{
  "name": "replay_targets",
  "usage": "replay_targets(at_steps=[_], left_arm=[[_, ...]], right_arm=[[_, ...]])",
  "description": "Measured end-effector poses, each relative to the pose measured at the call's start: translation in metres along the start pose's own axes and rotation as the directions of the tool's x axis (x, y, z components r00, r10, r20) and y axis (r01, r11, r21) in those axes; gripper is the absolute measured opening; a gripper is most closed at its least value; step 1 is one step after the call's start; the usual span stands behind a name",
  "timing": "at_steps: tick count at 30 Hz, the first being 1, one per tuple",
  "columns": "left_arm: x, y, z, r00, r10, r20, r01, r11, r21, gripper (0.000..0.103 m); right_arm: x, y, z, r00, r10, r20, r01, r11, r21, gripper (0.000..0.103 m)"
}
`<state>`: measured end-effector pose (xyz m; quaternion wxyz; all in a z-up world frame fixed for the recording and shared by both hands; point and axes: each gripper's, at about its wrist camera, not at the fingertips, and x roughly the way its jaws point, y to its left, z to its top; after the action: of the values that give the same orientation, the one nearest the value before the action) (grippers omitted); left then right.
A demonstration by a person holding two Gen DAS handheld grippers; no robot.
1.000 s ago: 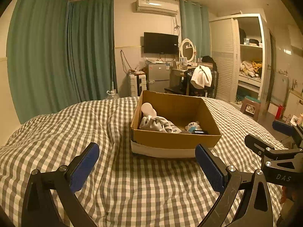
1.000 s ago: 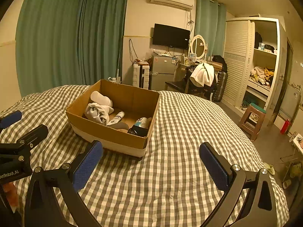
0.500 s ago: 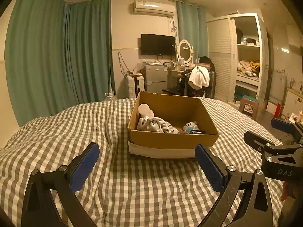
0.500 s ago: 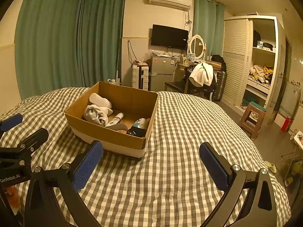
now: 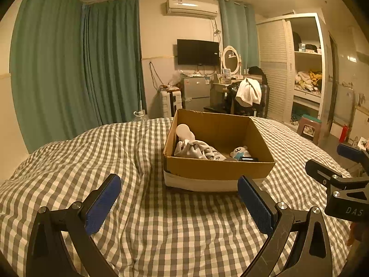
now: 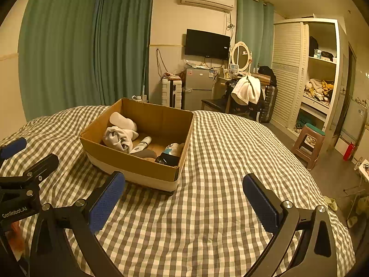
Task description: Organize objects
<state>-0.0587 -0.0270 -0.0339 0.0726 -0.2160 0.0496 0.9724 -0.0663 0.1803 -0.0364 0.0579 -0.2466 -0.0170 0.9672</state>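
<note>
Between the earlier frames and this one almost nothing shifted: both of your views drifted slightly and the cardboard box (image 5: 219, 168) sat a touch lower in the left wrist view, with its contents unchanged.

That box stood open-topped on the checked bed cover (image 5: 138, 152), and the loose items all lay inside it: a crumpled grey-white cloth (image 6: 120, 137) against the left wall, a pale rounded piece (image 6: 122, 120) behind it, a small tube (image 6: 143, 143) on the floor of the box, and a small white plush toy (image 5: 239, 152) beside something dark (image 6: 168, 159) at the near right corner. No loose item showed on the cover around the box. That fits either things already gathered in or things waiting to be taken out and sorted; the pictures do not settle which.

You held your left gripper (image 5: 180, 200) and right gripper (image 6: 184, 198) short of the box, side by side above the cover, jaws wide apart and holding nothing, probably so both cameras kept the box in sight.
</note>
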Motion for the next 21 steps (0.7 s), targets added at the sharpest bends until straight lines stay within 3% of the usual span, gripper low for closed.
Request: replay_targets(at_steps=[21], left_arm=[[-0.001, 0.0, -0.001, 1.0, -0.014, 0.013, 0.014, 1.0, 0.012, 0.103]], right_arm=[[0.01, 0.001, -0.007, 1.0, -0.008, -0.022, 0.007, 1.0, -0.004, 0.102]])
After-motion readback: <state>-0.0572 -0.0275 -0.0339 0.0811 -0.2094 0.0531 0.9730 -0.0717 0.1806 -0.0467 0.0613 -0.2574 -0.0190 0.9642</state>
